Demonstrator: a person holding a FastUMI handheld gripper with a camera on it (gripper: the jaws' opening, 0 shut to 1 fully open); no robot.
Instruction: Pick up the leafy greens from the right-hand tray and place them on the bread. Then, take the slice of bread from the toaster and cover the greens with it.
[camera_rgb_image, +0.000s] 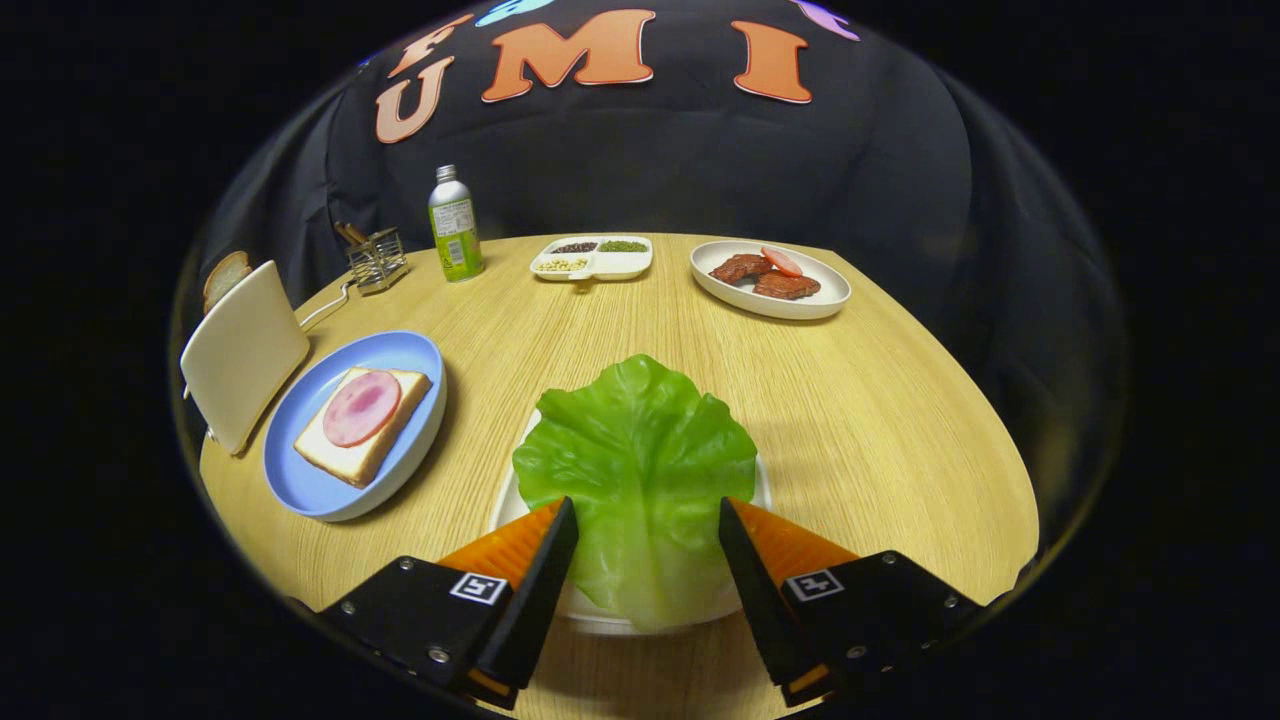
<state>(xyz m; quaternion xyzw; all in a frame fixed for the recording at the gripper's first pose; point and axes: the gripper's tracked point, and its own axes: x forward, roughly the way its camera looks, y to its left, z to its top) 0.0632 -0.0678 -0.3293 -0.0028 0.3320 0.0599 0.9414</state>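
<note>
A big green lettuce leaf (636, 470) lies on a white tray (760, 485) right under my gripper (647, 512). The gripper is open, one finger on each side of the leaf's stalk end, not pressing on it. To the left, a blue plate (400, 352) holds a bread slice (375, 450) topped with a round pink ham slice (360, 407). Further left stands a cream toaster (243, 352) with a second bread slice (226, 277) sticking up behind it.
At the back of the round wooden table (880, 400) stand a green-labelled bottle (454, 225), a wire holder (377, 260), a divided white dish of beans (592, 258) and a white plate of reddish meat pieces (770, 280).
</note>
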